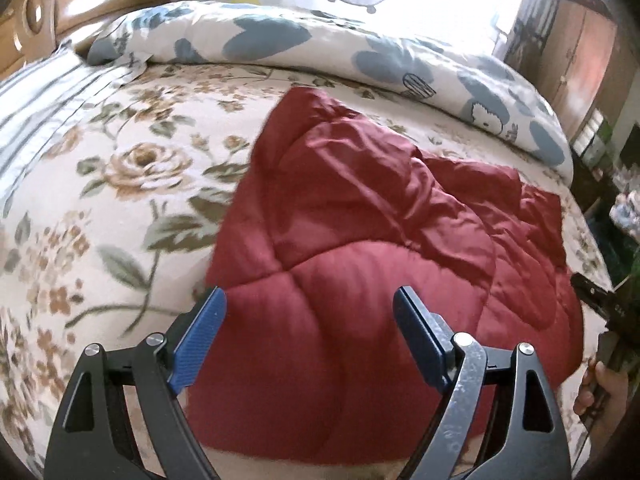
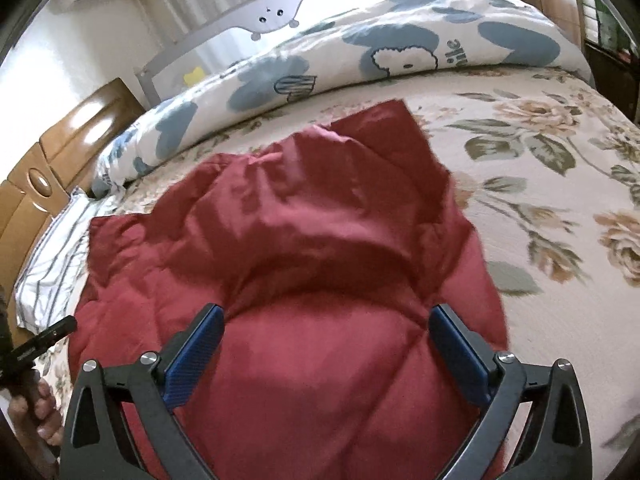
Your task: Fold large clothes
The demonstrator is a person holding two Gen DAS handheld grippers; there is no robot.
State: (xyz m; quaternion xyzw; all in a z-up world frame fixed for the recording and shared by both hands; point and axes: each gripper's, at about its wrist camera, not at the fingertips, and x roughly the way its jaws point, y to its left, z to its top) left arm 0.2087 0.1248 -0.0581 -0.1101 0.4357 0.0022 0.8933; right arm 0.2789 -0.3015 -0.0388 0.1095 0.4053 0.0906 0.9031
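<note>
Lying in a rumpled heap on the bed, the red quilted garment [image 1: 360, 240] has a smooth, slightly shiny shell, puffy stitched panels near the cameras and sharper creases farther off. It sits on the floral bedspread [image 1: 120, 184], a matte cream fabric printed with tan roses and green leaves. One flat corner of the garment points toward the rolled duvet [image 1: 280, 44], white with blue blotches and cartoon outlines, a soft long bolster shape along the far side of the bed.

Left gripper [image 1: 310, 316]: fingers spread wide, nothing between them, ribbed blue pads [image 1: 200, 340] on black angular arms with silver pivot bolts. It hovers over the near padded end of the garment; contact can't be judged from this angle.

Right gripper [image 2: 326, 336]: also spread apart and holding nothing, same blue textured pads [image 2: 192, 360], poised above the near quilted section.

A striped pillow [image 2: 52, 264], grey lines on white, wrinkled, lies beside the garment's edge by the glossy wooden headboard [image 2: 72, 132]. A grey bed rail [image 2: 256, 20] with a little face motif stands behind the duvet. In the left view the person's right hand [image 1: 600, 392] shows at the frame edge; in the right view the left hand [image 2: 36, 412] grips a dark handle.
</note>
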